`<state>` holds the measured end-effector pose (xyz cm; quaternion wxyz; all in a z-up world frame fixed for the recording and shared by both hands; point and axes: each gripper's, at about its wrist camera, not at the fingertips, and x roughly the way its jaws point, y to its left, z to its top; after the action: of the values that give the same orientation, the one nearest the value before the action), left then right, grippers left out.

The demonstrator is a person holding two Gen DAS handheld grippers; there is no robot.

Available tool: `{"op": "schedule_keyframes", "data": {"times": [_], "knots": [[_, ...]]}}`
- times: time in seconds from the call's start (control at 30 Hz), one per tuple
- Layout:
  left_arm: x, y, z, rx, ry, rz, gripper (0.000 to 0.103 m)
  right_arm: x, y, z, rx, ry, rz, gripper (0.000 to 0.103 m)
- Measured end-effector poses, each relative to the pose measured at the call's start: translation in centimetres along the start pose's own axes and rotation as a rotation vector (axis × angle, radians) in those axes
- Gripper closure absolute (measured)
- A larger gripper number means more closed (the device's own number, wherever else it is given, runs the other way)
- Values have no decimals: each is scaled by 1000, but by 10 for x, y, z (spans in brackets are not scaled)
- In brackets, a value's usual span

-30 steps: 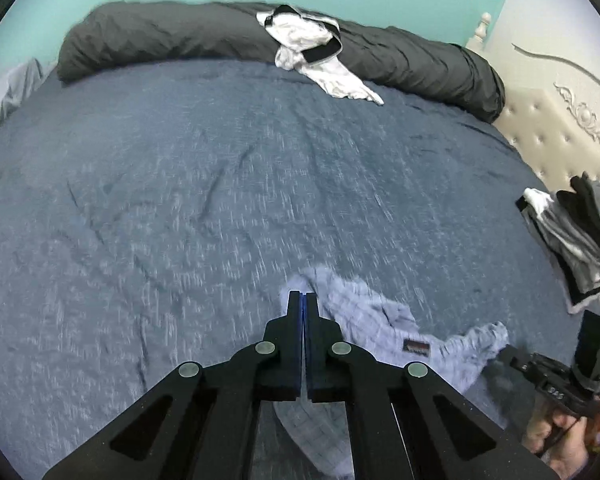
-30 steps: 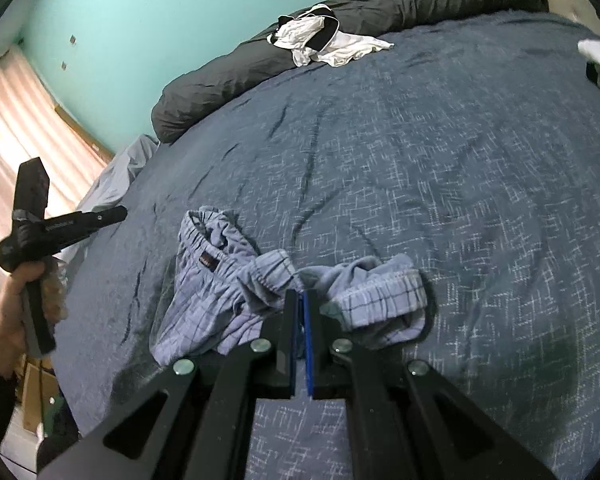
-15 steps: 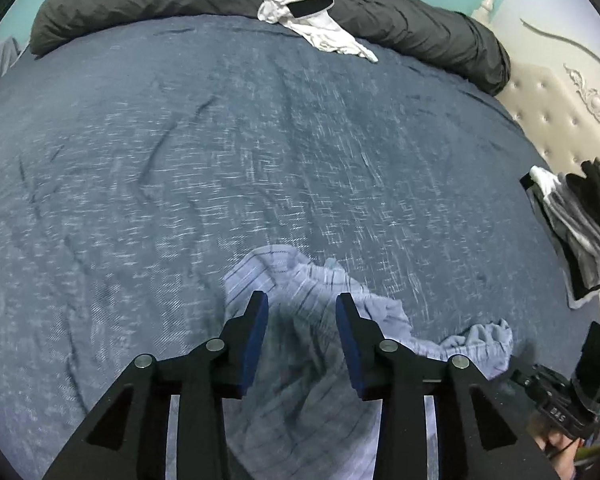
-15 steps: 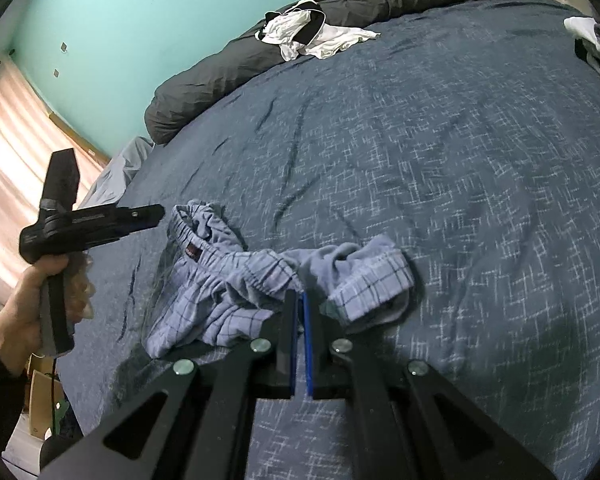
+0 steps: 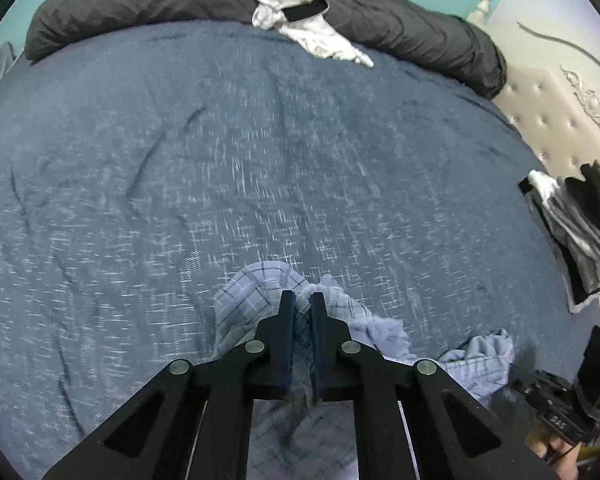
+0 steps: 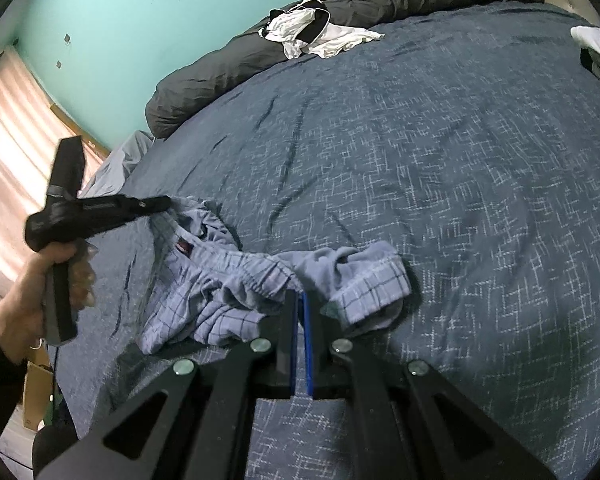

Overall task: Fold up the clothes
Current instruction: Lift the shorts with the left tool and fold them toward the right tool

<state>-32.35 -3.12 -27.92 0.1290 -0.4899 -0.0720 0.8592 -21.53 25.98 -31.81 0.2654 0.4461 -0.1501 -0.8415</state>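
Observation:
Light blue plaid shorts [image 5: 252,300] lie crumpled on the dark blue bedspread [image 5: 260,160] near its front edge. My left gripper [image 5: 302,300] is shut on a bunched fold of them, with fabric showing between its fingers. In the right wrist view the shorts [image 6: 220,292] stretch from the left gripper [image 6: 164,203], held in a hand [image 6: 24,304] at the waistband end, to my right gripper [image 6: 300,300]. The right gripper is shut at the shorts' other end, by a rolled leg hem [image 6: 372,280].
A white and black garment [image 5: 296,24] lies over the rolled dark grey duvet [image 5: 140,4] at the far side. A pile of grey, black and white clothes [image 5: 580,216] sits at the right edge by the tufted headboard [image 5: 560,120]. A cardboard box [image 6: 36,392] stands on the floor.
My left gripper opened over the shorts half a second ago and has now shut on a fold of them. The right gripper stayed shut at the other end.

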Motion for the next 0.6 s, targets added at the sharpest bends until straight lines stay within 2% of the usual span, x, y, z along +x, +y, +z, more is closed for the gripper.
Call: {"op": "schedule_keyframes", "data": {"times": [0.17,0.47,0.6], "knots": [[-46,6,-6,11,-60,0,96,-9,15,-1,-71,3,-29,101],[-128,4,-25,26,-146,-5,96,-45,63,-1,-186,12,-15,101],[-163,4,-36,12,-177,-3,96,-55,89,-2,-267,80,-6,101]]}}
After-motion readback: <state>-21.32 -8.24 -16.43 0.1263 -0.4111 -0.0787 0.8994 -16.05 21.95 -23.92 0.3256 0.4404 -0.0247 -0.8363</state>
